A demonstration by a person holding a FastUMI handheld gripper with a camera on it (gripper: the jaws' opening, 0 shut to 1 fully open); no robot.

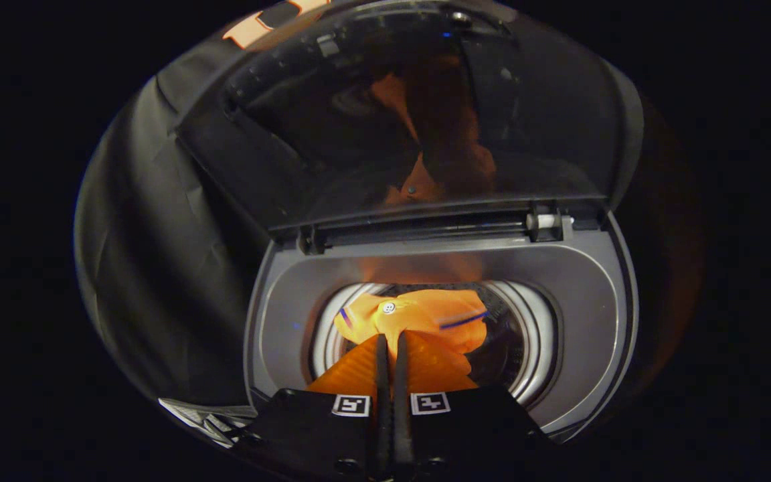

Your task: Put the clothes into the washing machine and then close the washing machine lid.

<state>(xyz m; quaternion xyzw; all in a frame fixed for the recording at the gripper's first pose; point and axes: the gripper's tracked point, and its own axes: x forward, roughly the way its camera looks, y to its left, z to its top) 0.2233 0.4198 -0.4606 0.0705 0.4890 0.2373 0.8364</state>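
clothes (419,318), an orange bundle with a white button and thin blue stripes, hang just ahead of the tongs (391,348) and over the mouth of the drum (529,348). the tongs are clenched on a fold of the cloth: their two fingers stand almost together with only a narrow slit between them, and the orange fabric is pinched at their tips and spreads out to either side of them.

going left to right: a dark cloth wall (158,254) stands beside the washer; then comes the washer's grey top rim (278,314), which rings the round drum opening; the clothes and tongs sit over the middle of that opening; the ribbed metal edge of the drum shows on the right of the clothes. beyond all this the lid (385,120) stands raised on its hinge (546,224), dark and glossy, with an orange reflection in it.

no brand or readable writing can be made out; each finger base carries a square black-and-white marker (351,404).
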